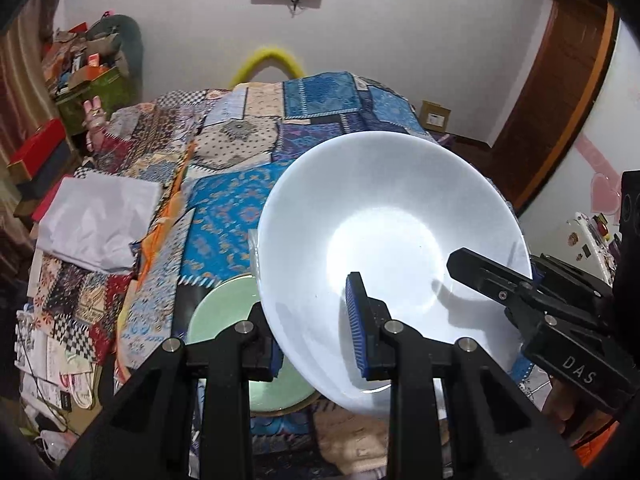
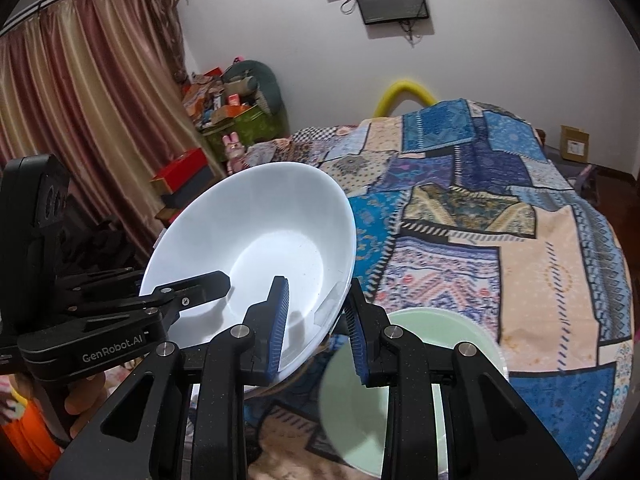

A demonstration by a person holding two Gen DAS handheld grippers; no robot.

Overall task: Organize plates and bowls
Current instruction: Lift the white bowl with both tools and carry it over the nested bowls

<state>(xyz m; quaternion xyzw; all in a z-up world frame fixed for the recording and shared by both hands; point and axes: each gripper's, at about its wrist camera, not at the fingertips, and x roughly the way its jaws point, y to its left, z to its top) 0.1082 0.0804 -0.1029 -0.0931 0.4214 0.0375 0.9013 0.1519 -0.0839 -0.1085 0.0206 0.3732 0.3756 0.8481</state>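
The left wrist view shows the left gripper (image 1: 316, 332) clamped on the near rim of a white bowl (image 1: 384, 240): one blue-padded finger (image 1: 358, 324) lies inside the bowl, the other sits under its outer wall, and the jaws stand narrow with the rim pinched between them. The bowl is tilted, its opening facing the camera, and it hangs above the bed (image 1: 224, 208), off the patchwork quilt. The right gripper (image 1: 504, 284) enters from the right edge of this view and grips the bowl's right rim, one black finger reaching inside.

Below the bowl, at the near edge of the bed, a green plate (image 1: 224, 308) lies on the quilt, partly hidden by the bowl and the gripper. A crumpled white cloth (image 1: 96, 220) lies near the bed's left edge.

In the right wrist view the right gripper (image 2: 316, 328) holds the same bowl (image 2: 264, 232) by its near rim, one blue pad inside and one outside, jaws narrow on the rim. The left gripper (image 2: 192, 292) comes from the left edge and holds the opposite rim, with part of a hand (image 2: 86, 404) below it. The green plate (image 2: 416, 364) lies to the right under the bowl, blurred, on the quilt (image 2: 500, 240) at its near edge.
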